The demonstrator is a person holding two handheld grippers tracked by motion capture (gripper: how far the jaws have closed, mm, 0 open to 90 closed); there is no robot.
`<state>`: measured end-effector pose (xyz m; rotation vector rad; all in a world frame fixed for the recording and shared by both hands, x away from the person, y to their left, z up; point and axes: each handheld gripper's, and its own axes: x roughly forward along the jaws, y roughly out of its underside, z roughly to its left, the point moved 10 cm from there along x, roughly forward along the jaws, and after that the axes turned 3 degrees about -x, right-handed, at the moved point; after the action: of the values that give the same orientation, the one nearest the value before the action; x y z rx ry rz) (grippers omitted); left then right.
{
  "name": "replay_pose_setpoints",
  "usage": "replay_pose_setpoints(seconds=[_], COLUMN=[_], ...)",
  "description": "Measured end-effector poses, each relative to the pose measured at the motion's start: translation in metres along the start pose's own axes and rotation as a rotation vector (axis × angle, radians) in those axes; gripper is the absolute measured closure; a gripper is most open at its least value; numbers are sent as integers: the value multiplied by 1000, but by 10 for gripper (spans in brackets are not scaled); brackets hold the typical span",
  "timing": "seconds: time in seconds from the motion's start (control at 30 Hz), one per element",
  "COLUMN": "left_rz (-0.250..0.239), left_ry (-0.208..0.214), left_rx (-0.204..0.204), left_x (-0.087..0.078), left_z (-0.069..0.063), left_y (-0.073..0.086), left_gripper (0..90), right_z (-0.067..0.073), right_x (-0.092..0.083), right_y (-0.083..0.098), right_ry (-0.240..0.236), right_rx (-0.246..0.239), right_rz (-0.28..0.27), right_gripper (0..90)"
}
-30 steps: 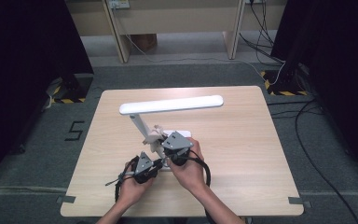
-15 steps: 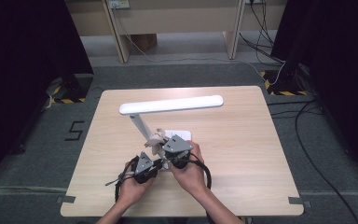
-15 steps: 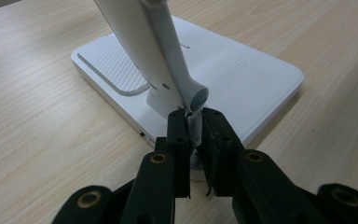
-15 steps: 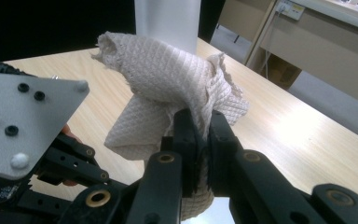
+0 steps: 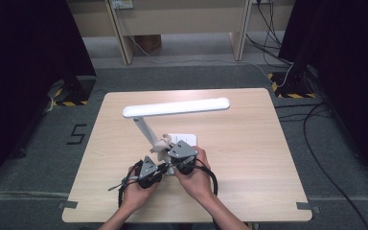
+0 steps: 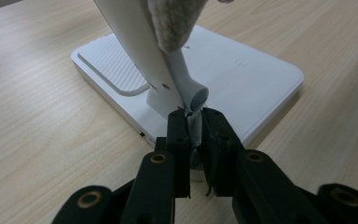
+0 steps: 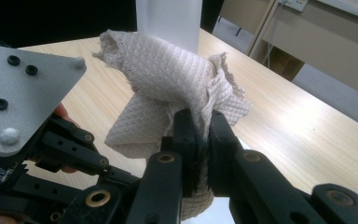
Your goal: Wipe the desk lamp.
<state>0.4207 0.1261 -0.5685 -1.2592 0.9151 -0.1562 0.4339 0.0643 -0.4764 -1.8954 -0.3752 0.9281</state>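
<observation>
Left gripper [image 6: 195, 140]: jaws pinched on the foot of the white desk lamp [image 5: 146, 129], right at the hinge where the lamp arm meets the lamp base [image 6: 261, 79]. Right gripper [image 7: 204, 135]: jaws clamped on a bunched beige cloth [image 7: 168, 79], cloth pressed against the lamp arm just above the hinge. Seen from above, both grippers sit side by side, left gripper [image 5: 149, 171] and right gripper [image 5: 182, 155] nearly touching, near the front-middle of the table [image 5: 249, 158]. Lamp base lies flat mid-table, just beyond the grippers; lamp arm tilts up and left, the long lamp head [image 5: 176, 107] runs level across the back half. Open tabletop wide on the right, a fair strip on the left, a narrower band toward the front edge. All edges well apart from the lamp. Grey floor [image 5: 326, 143] around, cables [image 5: 316, 115] on the right.
</observation>
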Motion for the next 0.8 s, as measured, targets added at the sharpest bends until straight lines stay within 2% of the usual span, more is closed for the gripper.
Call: replay_pose_setpoints(seconds=[0.8], left_rz=[3], left_ry=[-2], left_rx=[5], left_x=[0], left_z=[-1], left_y=[0], left_gripper=[808], right_z=[2], right_x=[5], right_y=[16], right_ry=[-6], right_rx=[6], right_rz=[26], right_gripper=[849])
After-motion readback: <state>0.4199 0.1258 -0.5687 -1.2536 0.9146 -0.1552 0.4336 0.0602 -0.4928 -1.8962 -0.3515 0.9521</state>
